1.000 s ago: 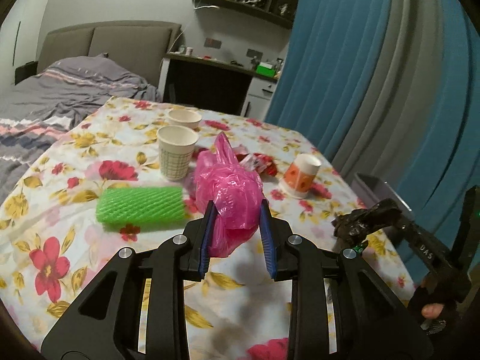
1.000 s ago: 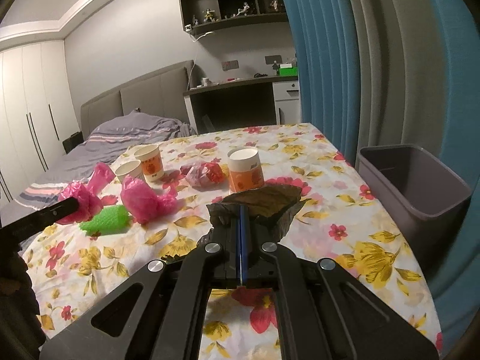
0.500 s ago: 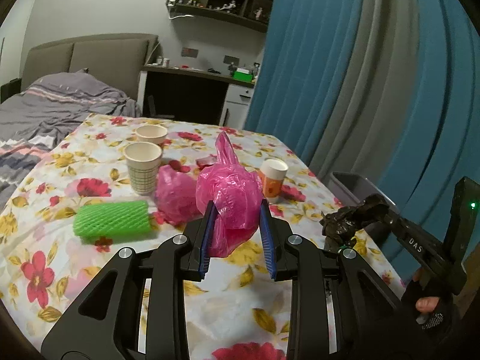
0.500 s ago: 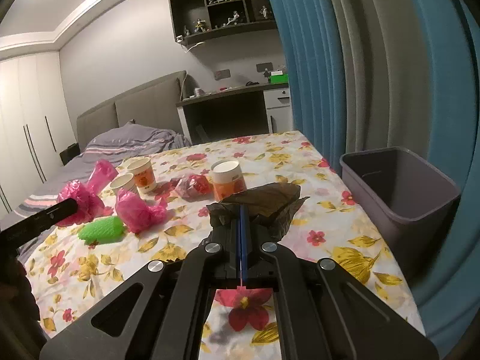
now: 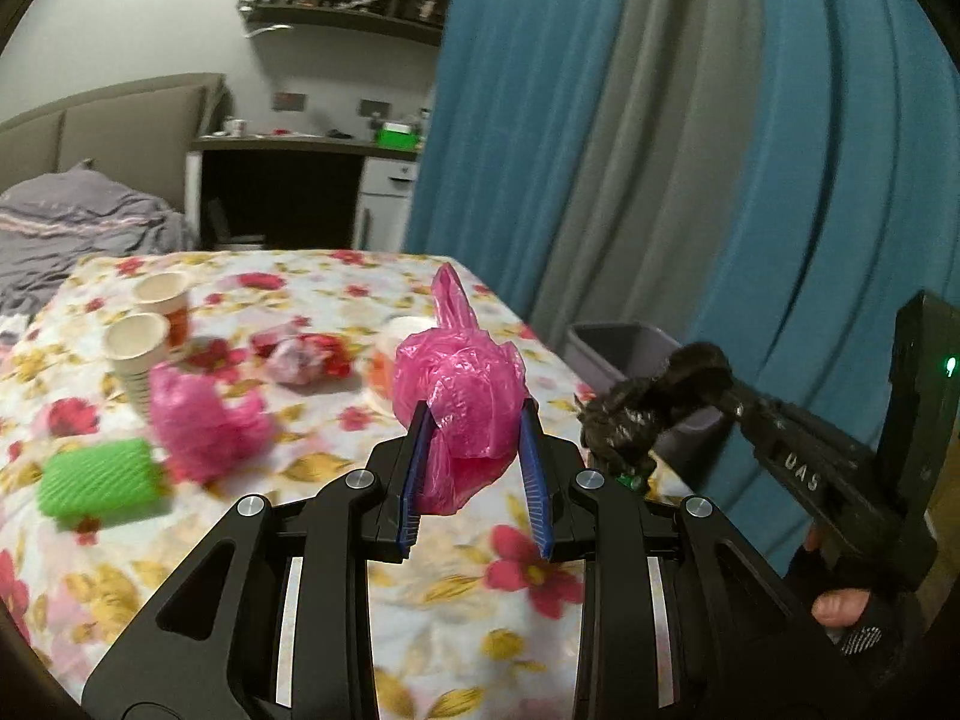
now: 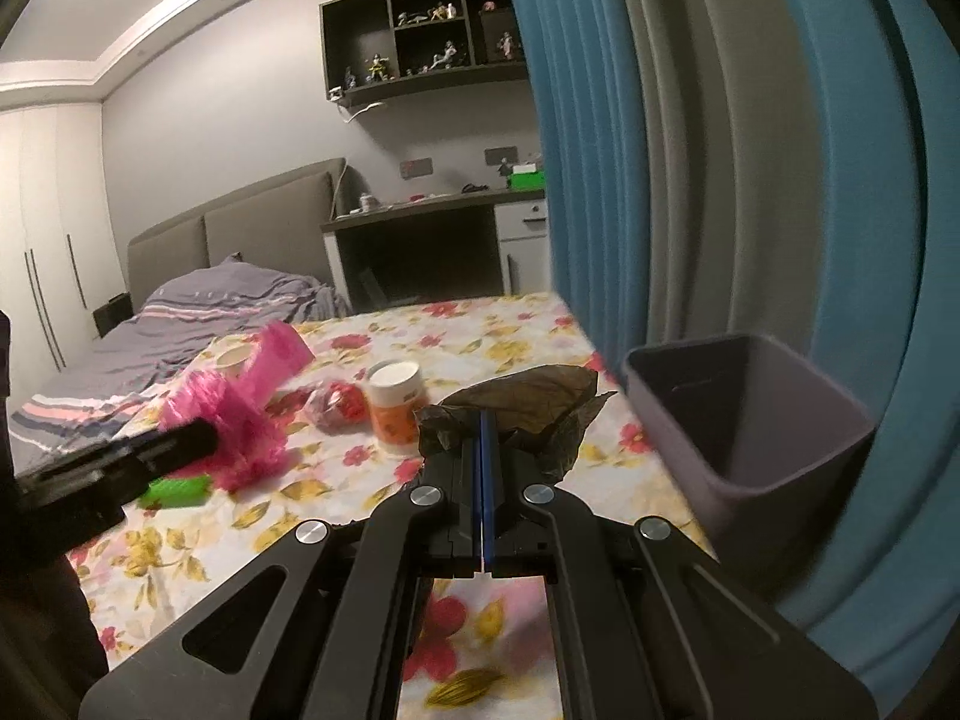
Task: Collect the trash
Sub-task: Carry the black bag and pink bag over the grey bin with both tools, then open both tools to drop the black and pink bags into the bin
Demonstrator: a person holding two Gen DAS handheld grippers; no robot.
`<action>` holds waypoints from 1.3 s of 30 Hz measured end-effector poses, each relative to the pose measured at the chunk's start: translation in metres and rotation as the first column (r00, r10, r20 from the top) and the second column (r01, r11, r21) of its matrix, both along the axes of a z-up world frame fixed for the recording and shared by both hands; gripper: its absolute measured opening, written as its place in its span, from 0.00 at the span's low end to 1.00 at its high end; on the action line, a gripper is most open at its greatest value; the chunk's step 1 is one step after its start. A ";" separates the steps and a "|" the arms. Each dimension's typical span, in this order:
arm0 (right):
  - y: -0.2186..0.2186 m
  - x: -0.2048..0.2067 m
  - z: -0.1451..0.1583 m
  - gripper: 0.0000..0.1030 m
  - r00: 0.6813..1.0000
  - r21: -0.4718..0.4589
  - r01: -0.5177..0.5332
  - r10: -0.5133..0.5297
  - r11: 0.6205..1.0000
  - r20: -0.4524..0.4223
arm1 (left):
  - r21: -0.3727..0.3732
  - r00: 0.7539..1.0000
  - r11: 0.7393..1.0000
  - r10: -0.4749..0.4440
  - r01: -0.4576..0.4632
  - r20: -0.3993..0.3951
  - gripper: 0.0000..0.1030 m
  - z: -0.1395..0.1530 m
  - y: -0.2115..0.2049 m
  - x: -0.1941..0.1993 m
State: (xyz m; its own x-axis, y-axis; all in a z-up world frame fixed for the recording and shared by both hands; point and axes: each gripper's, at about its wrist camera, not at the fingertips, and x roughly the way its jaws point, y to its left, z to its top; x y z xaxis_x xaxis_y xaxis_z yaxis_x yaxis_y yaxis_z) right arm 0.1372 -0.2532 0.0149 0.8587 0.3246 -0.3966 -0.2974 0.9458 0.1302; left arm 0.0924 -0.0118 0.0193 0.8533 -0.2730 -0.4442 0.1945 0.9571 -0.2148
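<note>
Left gripper (image 5: 474,420) is clamped on a crumpled pink bag (image 5: 459,396), held up off the table (image 5: 456,612) with its tail sticking up. Right gripper (image 6: 483,420) has its jaws squeezed right together on a brown dried leaf (image 6: 528,399), which pokes out past the tips on both sides. From the left wrist cam you can see that same leaf as a dark wad at the front of the right gripper, over the table's right edge and close to the bin (image 6: 750,414).

The bin is grey, open topped, and stands off the table's right side against the blue curtain (image 5: 840,180). Inside looks bare as far as I can see.

Still lying on the floral tablecloth: a 2nd pink bag (image 5: 201,420), a green foam net (image 5: 99,480) just beside it, 2 paper cups (image 5: 144,342) further back, a red and white wrapper (image 5: 303,354), and an orange cup (image 6: 396,402) near the middle. Left cam is pretty blurry so details on those are fuzzy.

A gloved hand (image 5: 852,612) shows at the right gripper's handle.
</note>
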 end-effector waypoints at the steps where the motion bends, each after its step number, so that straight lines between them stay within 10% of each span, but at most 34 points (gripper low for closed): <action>1: -0.004 0.002 0.003 0.01 1.000 -0.001 0.006 -0.006 1.000 0.006 | 0.001 1.000 1.000 -0.012 0.012 -0.001 0.27 0.001 -0.004 0.004; 24: -0.136 0.111 0.013 0.01 0.923 -0.042 0.384 -0.382 0.923 0.039 | -0.006 0.951 0.952 -0.306 0.306 -0.046 0.27 0.002 -0.170 0.143; 39: -0.157 0.134 -0.024 0.01 0.918 -0.040 0.391 -0.393 0.919 -0.053 | -0.048 0.925 0.932 -0.362 0.359 -0.113 0.27 -0.025 -0.221 0.200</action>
State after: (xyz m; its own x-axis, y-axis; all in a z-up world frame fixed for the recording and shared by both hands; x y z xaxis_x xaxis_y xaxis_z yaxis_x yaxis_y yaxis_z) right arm 0.2715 -0.4102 -0.0088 0.8898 -0.0455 -0.4540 0.1054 0.9886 0.1075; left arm 0.2926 -0.2325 -0.0060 0.6369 -0.5655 -0.5239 0.4972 0.8207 -0.2814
